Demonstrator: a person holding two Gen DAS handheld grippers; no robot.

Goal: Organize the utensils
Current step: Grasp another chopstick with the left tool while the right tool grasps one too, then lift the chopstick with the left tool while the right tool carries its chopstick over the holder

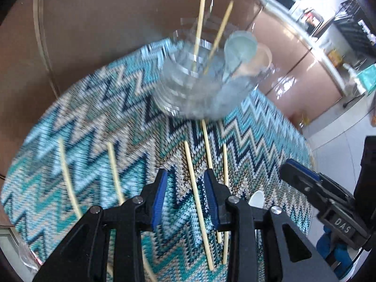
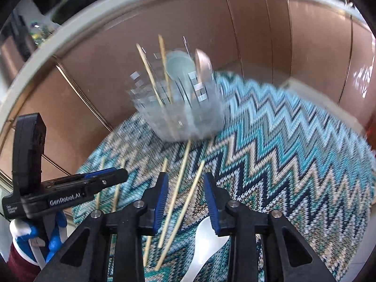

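Note:
A clear glass holder (image 1: pixel 197 87) (image 2: pixel 181 112) stands on a round zigzag placemat (image 1: pixel 98 127) (image 2: pixel 282 145). It holds two wooden chopsticks (image 1: pixel 199 33) (image 2: pixel 150 75) and two spoons (image 1: pixel 239 47) (image 2: pixel 181 65). Several loose chopsticks (image 1: pixel 197 192) (image 2: pixel 176 192) lie on the mat in front of it. A white spoon (image 2: pixel 204 242) (image 1: pixel 257 198) lies near the mat's front. My left gripper (image 1: pixel 185 202) is open above one loose chopstick. My right gripper (image 2: pixel 185 202) is open over two chopsticks and the white spoon. Each gripper shows in the other's view, the right one (image 1: pixel 303 176) and the left one (image 2: pixel 103 178).
The mat lies on a brown table (image 1: pixel 98 23) (image 2: pixel 235 23) with metal inlay strips. A white floor (image 1: pixel 340 145) lies past the table's edge, and shelves with kitchen items (image 1: pixel 347 28) stand beyond it. Both views are motion-blurred.

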